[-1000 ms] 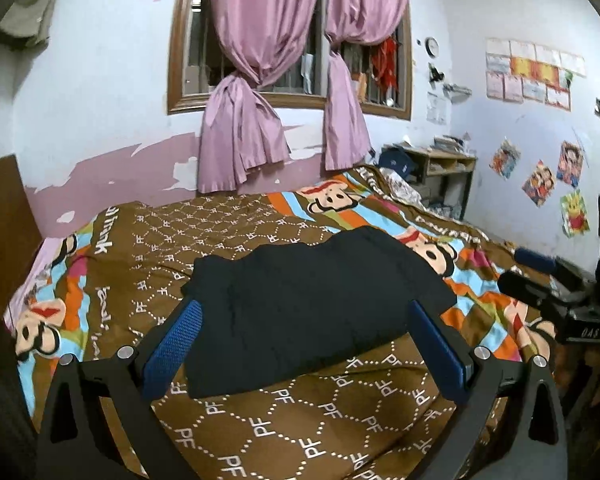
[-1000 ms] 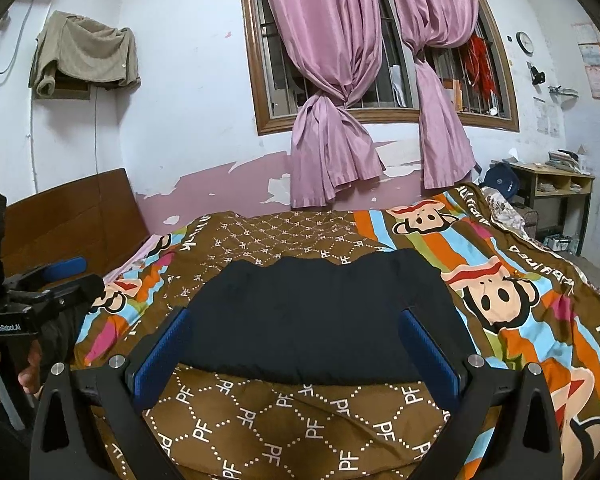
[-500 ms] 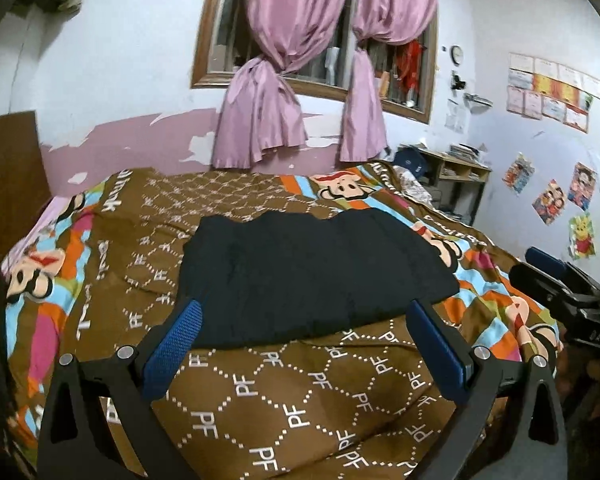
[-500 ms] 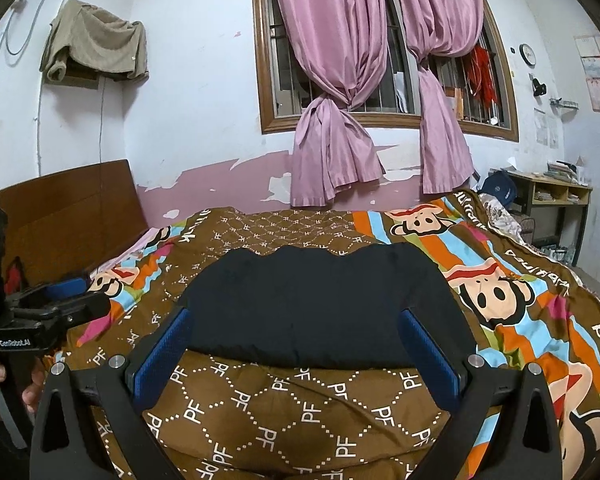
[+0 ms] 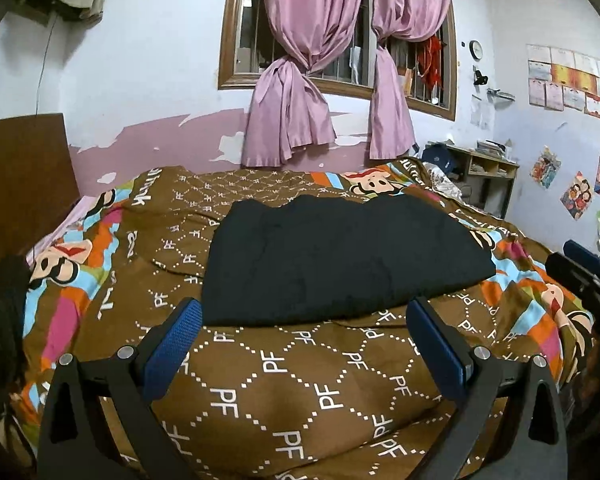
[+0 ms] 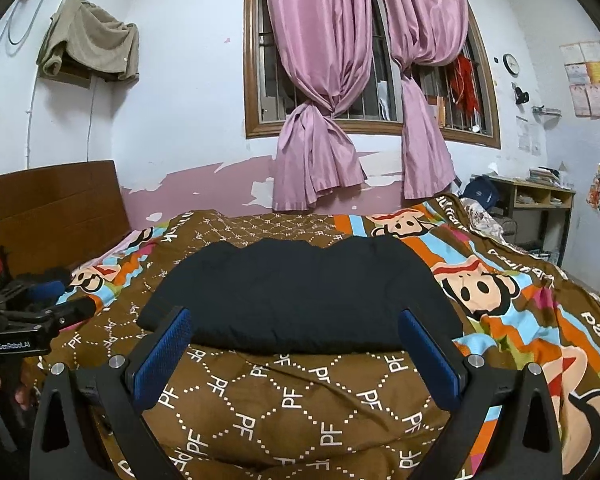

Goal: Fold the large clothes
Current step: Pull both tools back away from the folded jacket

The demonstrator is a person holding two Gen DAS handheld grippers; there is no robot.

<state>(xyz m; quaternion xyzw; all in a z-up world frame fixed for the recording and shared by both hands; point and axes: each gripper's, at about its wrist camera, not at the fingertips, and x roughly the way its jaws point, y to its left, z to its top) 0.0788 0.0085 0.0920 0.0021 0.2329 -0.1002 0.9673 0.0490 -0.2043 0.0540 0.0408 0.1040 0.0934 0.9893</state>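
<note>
The dark folded garment (image 5: 340,256) lies flat on the patterned bedspread (image 5: 300,392), below the curtained window (image 6: 364,80). Both the left gripper (image 5: 304,344) and right gripper (image 6: 296,354) hang just short of the garment's near edge — fingers spread wide, gripping nothing.

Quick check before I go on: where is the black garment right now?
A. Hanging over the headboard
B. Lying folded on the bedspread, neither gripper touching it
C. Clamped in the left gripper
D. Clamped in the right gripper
B: the black garment lies folded on the bedspread, and both the left gripper and the right gripper are open, short of it.
</note>
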